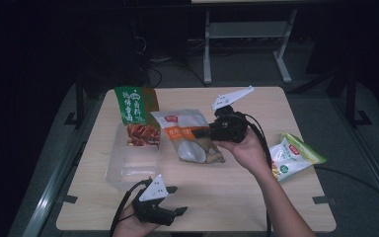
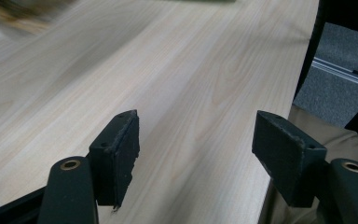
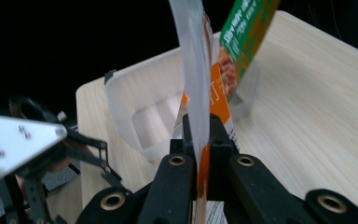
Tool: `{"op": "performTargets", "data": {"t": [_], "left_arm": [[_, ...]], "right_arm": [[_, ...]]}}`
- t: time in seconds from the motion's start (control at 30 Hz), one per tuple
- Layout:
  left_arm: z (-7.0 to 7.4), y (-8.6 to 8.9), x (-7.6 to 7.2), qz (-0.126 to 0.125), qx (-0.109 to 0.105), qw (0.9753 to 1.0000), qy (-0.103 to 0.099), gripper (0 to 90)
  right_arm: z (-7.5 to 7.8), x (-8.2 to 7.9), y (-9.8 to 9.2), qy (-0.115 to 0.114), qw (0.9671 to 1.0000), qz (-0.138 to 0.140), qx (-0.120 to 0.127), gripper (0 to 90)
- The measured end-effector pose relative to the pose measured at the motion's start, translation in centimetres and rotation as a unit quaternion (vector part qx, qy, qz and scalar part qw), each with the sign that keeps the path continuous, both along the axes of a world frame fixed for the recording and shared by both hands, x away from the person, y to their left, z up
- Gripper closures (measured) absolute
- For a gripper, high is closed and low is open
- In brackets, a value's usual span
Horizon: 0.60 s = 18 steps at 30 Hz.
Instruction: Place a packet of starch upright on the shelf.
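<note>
The high view is dimly lit, with the surroundings sunk in near-black around the wooden table. In the left gripper view, motion blur is seen at the top-left corner. The held snack pouch is smeared.

We see a glossy white-and-orange plastic snack pouch pinched between matt black jaws. At ten o'clock, a frosted translucent plastic box sits on the smooth pale wood-grain table.

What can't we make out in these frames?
- White-and-orange snack bag: edge-on in the right gripper view, clamped between the right gripper fingers; its print is unreadable.
- Green bag: lower part hidden inside the clear plastic box in the high view.
- Blurred object: cut off by the top edge in the left gripper view; identity unclear.
</note>
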<state>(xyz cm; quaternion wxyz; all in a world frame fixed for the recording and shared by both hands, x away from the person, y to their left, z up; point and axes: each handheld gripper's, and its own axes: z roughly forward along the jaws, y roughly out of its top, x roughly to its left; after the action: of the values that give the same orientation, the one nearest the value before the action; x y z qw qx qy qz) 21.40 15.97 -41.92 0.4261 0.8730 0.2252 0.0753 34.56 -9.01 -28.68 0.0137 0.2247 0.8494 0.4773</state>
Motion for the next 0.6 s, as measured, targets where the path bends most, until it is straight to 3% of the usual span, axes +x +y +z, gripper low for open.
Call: {"op": "performTargets", "data": {"t": [0.13,0.6], "left_arm": [[-0.2,-0.1,-0.1,0.002,-0.003,1.0000,0.009,30.5],[0.3,0.6,-0.2,0.004,-0.007,1.0000,-0.006,30.1]], "right_arm": [[1.3,0.3,1.4,-0.003,1.0000,0.007,-0.001,90.0],[3.1,1.4,6.4,-0.008,0.9995,0.030,-0.002,90.0]]}}
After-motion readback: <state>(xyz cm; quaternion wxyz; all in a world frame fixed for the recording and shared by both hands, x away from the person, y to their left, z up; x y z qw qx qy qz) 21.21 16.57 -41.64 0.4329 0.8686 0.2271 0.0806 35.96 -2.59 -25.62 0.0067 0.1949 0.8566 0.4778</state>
